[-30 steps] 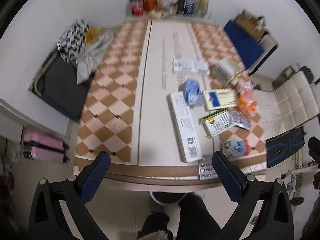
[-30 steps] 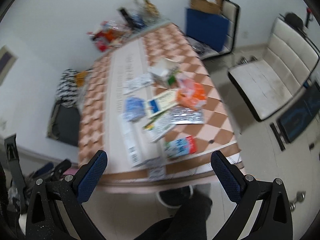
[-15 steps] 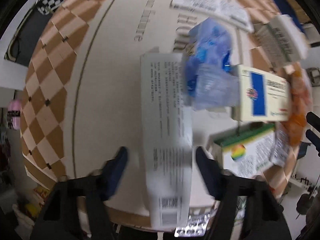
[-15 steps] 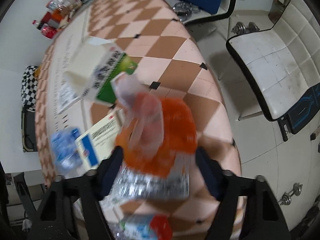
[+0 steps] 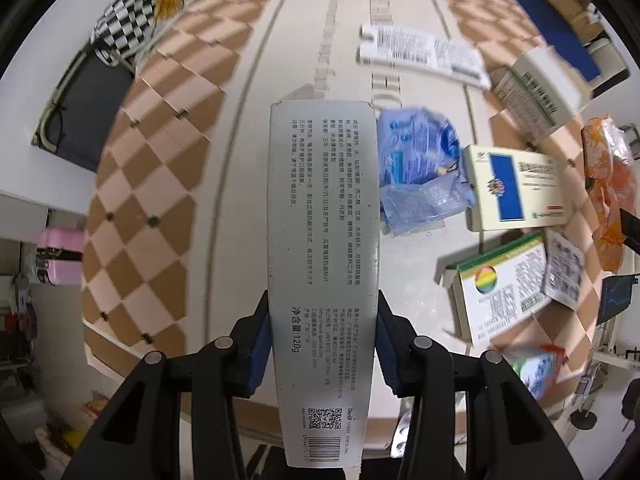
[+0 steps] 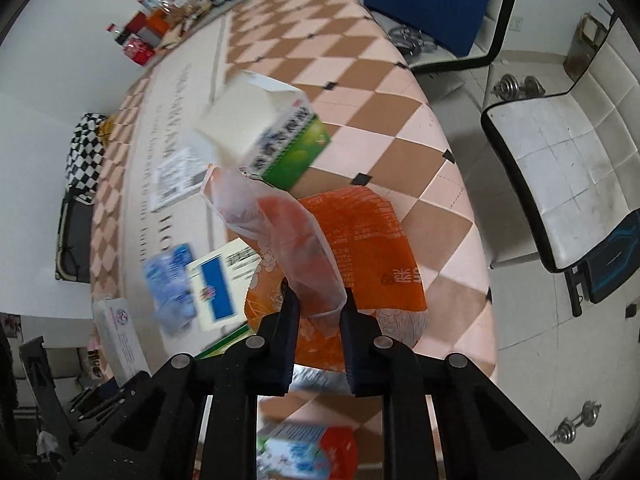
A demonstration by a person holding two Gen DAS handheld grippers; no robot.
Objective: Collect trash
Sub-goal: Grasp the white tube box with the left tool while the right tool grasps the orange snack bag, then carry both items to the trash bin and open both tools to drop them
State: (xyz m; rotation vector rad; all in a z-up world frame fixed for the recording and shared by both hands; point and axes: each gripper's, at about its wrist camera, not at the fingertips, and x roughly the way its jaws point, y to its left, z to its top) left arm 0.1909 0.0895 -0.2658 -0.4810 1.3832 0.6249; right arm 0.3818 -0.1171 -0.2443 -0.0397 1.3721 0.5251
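Your left gripper is clamped on the long grey carton, its blue pads pressed against the two long sides near the barcode end; the carton's far end points away from you over the pale centre strip of the checkered table. Just right of the carton lies a crumpled blue wrapper, then a white box with a blue panel, and nearer you a box with a rainbow logo.

Your right gripper is pinched on the translucent upper flap of the orange bag, which stands up between the fingers while the bag's body sits on the table below. Beyond it a white-and-green box is blurred; whether it touches the table, you cannot tell. A red-and-blue packet lies near the table's close edge.
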